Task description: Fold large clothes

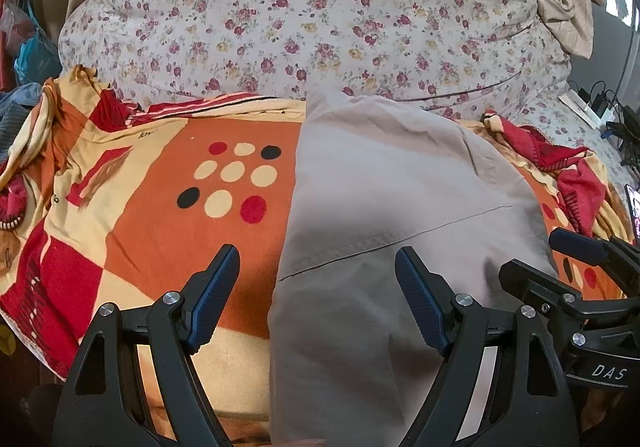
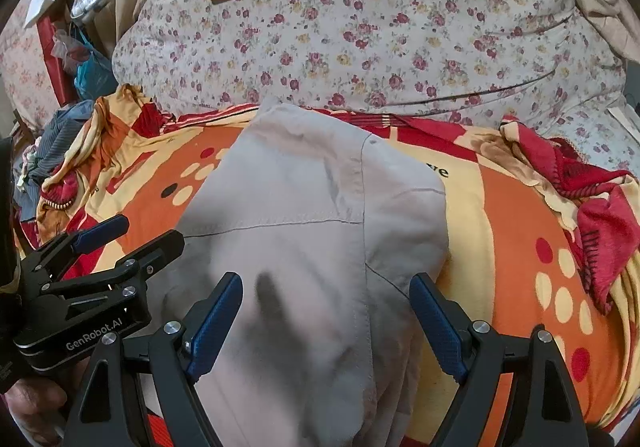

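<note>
Left wrist: left gripper (image 1: pixel 316 295) jaws wide, nothing between them, hovering over the left edge of the beige garment (image 1: pixel 400 199), which lies flat on the orange blanket (image 1: pixel 160 175).
Right wrist: right gripper (image 2: pixel 326 323) also wide and empty above the garment's near end.
Looks like a pause before a fold; next, each gripper pinches a near edge.

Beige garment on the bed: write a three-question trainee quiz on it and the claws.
1. True or false: the left claw is shut on the beige garment.
2. The garment lies on: A floral quilt, B orange patterned blanket, C bare floor?
3. Which claw's pads both hang over the garment?

Key: 1 false; 2 B; 3 the right claw.
</note>
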A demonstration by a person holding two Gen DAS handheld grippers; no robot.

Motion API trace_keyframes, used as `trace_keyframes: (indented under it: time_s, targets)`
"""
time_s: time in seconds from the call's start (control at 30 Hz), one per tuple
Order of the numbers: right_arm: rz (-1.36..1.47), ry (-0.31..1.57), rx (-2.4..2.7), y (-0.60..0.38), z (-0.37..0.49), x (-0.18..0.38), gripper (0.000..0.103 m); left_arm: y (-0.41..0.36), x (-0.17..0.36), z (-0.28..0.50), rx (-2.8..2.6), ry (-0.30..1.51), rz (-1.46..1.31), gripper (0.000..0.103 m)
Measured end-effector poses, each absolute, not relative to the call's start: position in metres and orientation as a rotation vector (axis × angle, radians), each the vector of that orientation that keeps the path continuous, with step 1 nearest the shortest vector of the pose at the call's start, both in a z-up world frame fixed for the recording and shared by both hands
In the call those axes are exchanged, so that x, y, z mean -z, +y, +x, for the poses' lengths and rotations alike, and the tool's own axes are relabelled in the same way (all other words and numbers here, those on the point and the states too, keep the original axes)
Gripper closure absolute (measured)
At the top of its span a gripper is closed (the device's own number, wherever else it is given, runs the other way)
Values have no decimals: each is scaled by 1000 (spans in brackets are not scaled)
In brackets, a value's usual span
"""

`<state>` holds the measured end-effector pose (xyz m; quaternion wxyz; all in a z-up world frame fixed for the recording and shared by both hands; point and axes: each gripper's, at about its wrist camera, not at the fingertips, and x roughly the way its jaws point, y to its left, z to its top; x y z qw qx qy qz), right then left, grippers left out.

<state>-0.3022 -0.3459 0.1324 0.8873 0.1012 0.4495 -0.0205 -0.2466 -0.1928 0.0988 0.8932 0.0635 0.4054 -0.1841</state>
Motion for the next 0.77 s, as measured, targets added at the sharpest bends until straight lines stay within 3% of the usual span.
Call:
trace_keyframes:
  time_s: [0.77]
  targets:
    - [210,944,41,-346,-295,-131,19,-186,-99,-240,376,834,119,23]
